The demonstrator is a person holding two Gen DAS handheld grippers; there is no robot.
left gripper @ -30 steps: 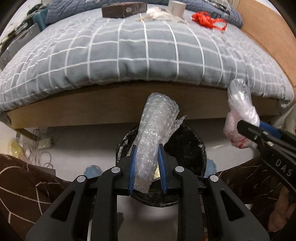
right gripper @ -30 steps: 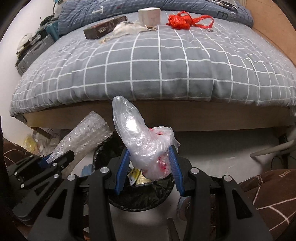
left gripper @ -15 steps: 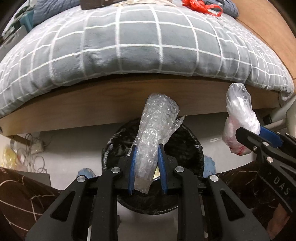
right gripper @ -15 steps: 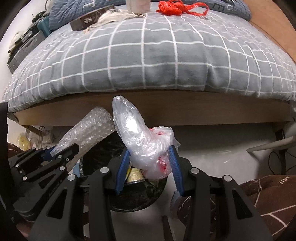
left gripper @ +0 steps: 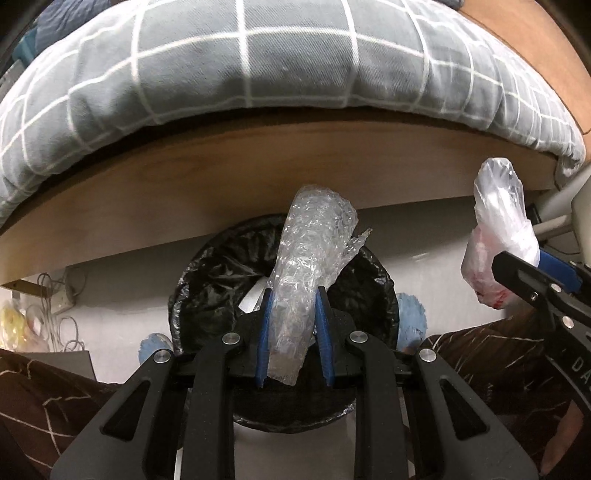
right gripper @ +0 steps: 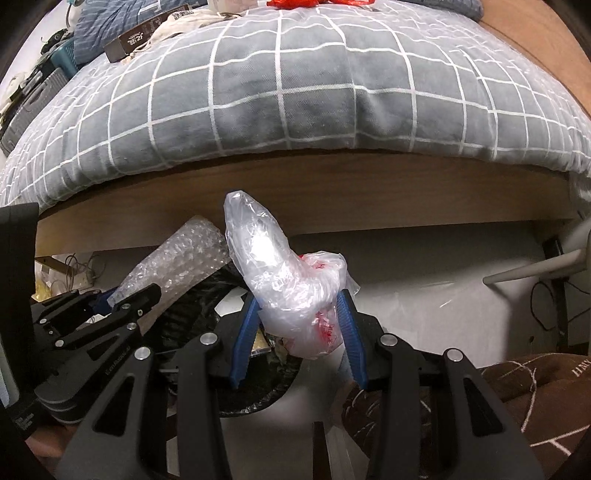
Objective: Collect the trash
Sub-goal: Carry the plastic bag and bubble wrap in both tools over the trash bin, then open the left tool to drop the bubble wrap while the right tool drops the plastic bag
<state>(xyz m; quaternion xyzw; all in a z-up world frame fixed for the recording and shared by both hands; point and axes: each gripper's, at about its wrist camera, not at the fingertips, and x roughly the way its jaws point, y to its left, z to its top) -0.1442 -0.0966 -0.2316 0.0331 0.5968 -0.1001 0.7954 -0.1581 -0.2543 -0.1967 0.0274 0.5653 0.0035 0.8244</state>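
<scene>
My left gripper (left gripper: 293,295) is shut on a roll of clear bubble wrap (left gripper: 310,254), which sticks up over a round bin lined with a black bag (left gripper: 210,280) on the floor. My right gripper (right gripper: 297,295) is shut on a crumpled clear plastic bag with red print (right gripper: 291,288), held beside the bin (right gripper: 192,306), to its right. In the left wrist view that plastic bag (left gripper: 498,229) shows at the right edge. In the right wrist view the bubble wrap (right gripper: 181,258) and left gripper (right gripper: 122,299) sit at the left. Paper scraps lie inside the bin.
A bed with a grey checked quilt (right gripper: 295,92) and wooden frame (left gripper: 184,184) stands just behind the bin. On it lie a dark box (right gripper: 147,31), tissue and red string (right gripper: 295,3). The person's knees in brown trousers (left gripper: 48,398) flank the bin. Cables (left gripper: 66,306) lie at left.
Both grippers have sunk toward the bin with their loads still held. The bin looks larger and the bed's top has slid up out of the left wrist view.
</scene>
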